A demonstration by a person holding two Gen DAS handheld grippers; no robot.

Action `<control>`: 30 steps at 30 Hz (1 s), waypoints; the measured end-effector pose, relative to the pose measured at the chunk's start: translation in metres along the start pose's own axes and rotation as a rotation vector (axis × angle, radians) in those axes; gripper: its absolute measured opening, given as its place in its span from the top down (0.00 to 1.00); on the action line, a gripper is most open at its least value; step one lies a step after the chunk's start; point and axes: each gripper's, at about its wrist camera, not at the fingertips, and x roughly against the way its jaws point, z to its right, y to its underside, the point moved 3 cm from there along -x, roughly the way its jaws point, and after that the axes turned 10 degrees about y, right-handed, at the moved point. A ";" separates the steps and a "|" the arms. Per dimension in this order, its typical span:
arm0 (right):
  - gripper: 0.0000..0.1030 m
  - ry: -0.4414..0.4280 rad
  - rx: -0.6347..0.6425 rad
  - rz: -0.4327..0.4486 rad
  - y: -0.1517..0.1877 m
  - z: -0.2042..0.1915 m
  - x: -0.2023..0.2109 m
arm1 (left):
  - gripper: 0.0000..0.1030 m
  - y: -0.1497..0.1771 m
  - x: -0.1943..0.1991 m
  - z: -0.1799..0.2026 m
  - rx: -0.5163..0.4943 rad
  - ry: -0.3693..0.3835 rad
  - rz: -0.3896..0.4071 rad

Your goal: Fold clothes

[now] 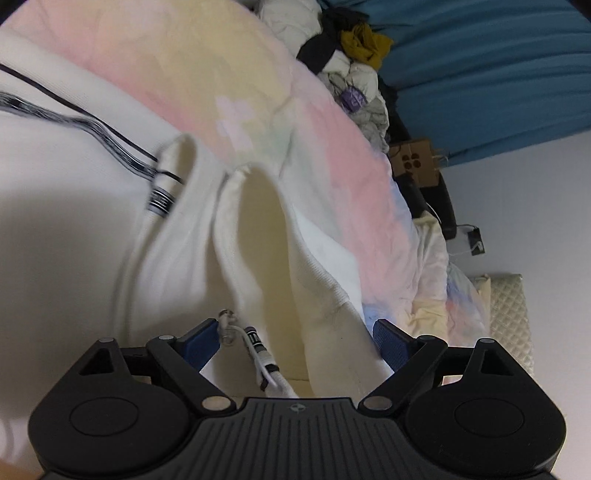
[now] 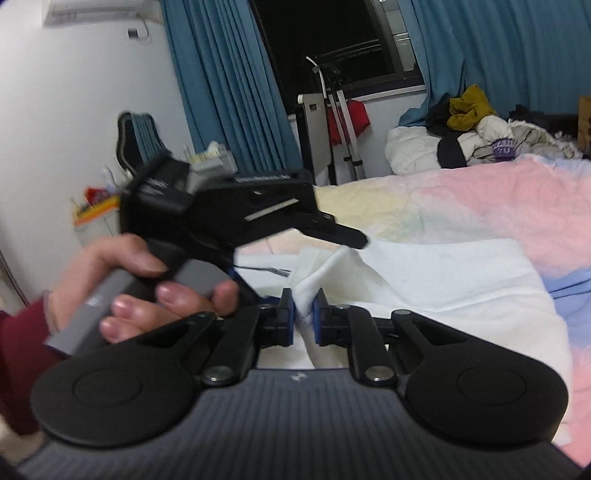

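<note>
White walls point(image 2: 74, 92), long blue curtains point(image 2: 221, 74) on both sides of a dark window point(image 2: 332, 37), an air conditioner point(image 2: 96, 11) up high, a bed with a soft pink and yellow blanket point(image 2: 480, 199), a metal rack point(image 2: 332, 122) by the window

A bedroom: pastel bedspread point(image 2: 480, 206) (teal curtains point(image 2: 221, 74) behind)

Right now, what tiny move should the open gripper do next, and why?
Probably close the left gripper on the white hoodie. Its jaws stand open with a fold of cloth between them, while the right gripper already pinches another edge.
</note>
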 end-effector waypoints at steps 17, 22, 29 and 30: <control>0.87 -0.065 0.153 -0.185 0.038 -0.026 -0.050 | 0.93 -0.030 0.002 -0.004 -0.228 -0.154 0.166; 0.86 -0.058 0.155 -0.273 0.050 -0.030 -0.076 | 0.92 -0.032 -0.013 -0.026 -0.255 -0.257 0.141; 0.84 -0.079 0.097 -0.287 0.049 -0.023 -0.081 | 0.85 -0.020 0.006 -0.011 -0.361 -0.282 0.153; 0.83 -0.083 0.088 -0.287 0.048 -0.022 -0.082 | 0.84 -0.015 0.014 -0.009 -0.368 -0.278 0.162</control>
